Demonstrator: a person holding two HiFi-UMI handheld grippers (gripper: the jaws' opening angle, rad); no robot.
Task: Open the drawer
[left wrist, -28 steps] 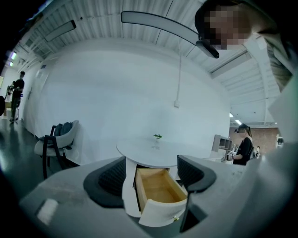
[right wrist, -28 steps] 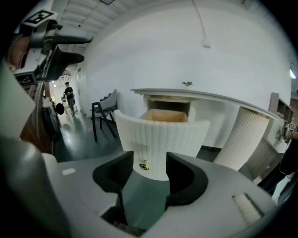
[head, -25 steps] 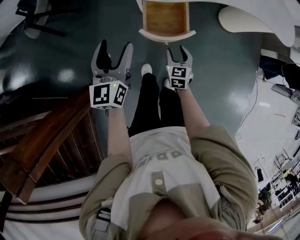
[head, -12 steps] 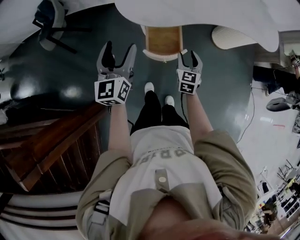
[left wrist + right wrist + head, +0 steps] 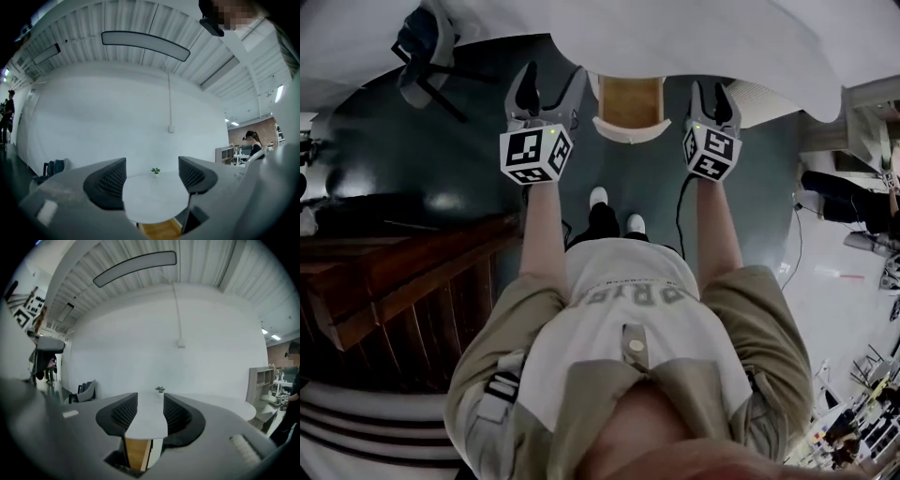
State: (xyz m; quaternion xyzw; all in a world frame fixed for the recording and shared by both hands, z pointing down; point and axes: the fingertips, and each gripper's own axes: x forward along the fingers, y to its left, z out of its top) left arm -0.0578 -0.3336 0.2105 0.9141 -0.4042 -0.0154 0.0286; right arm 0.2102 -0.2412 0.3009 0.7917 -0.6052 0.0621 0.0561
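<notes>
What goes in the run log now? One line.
drawer: open, under table | left gripper: open, empty | right gripper: jaws just closing, nothing between them

drawer (image 5: 628, 105): open, pulled out from under the white table (image 5: 694, 37).

the drawer is a shallow box with a light brown wooden bottom, white side walls and a white front panel that curves outward. in the head view it projects from beneath the table's edge, front panel nearest the person, its inside exposed from above and its far end hidden under the table top. it hangs level above the dark floor (image 5: 478, 150). the right gripper view shows its wooden inside below the table top.
</notes>
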